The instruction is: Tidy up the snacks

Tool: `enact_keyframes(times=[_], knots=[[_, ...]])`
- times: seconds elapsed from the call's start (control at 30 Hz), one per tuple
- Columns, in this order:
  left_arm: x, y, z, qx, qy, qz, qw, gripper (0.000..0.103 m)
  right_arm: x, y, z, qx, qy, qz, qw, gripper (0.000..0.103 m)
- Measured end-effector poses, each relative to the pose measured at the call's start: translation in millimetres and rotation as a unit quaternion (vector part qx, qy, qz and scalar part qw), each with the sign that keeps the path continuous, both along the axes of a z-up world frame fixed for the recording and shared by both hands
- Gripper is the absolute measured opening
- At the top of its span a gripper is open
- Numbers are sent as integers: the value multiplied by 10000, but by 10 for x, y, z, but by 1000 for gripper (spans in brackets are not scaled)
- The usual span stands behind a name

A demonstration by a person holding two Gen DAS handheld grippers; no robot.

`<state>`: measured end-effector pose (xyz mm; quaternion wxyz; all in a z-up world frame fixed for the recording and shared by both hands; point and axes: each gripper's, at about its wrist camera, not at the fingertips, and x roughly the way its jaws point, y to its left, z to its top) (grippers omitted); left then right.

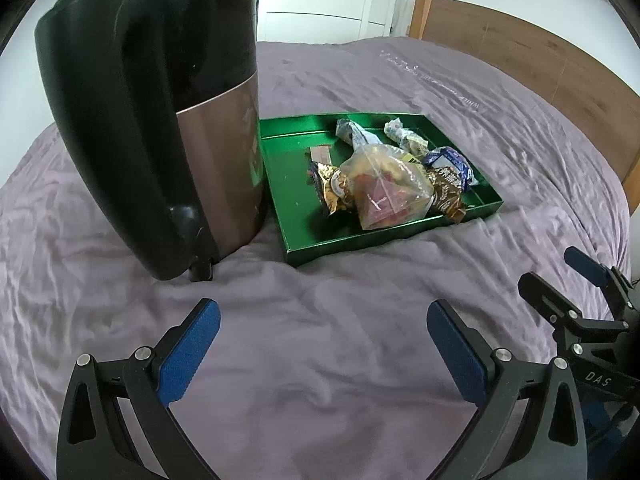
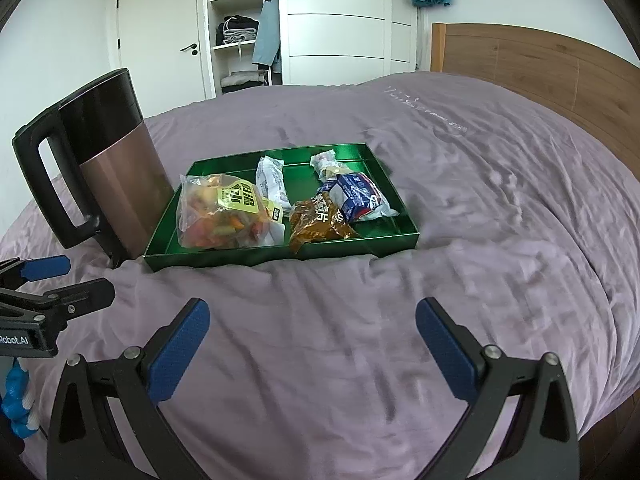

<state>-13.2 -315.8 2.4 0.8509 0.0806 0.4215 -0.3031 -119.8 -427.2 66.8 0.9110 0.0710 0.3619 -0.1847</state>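
Both grippers hover low over the purple bedspread (image 2: 460, 240), pointed forward at the snacks: the left gripper (image 1: 323, 344) and the right gripper (image 2: 313, 340) each have their blue-padded fingers spread wide with nothing between them. Ahead, the green tray (image 2: 280, 254) lies on the bed holding a clear candy bag (image 2: 220, 216), a brown packet (image 2: 320, 220) and a blue-white packet (image 2: 360, 196), with a kettle (image 2: 116, 176) upright just beside its left edge.

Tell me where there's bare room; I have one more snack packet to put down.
Inside the green tray, the strip along the kettle side and the far compartment's left end are bare. Its middle and right are crowded: clear bag, brown packet, blue-white packet. The purple bedspread right of the tray and in front of both open grippers is free.
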Motion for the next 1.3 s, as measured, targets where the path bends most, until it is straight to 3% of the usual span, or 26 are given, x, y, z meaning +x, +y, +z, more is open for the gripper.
enact_keyframes(times=[1.3], knots=[[22,-13,-139,225,11,63,9997,102,54,14,-100,34,147,4,9999,103]])
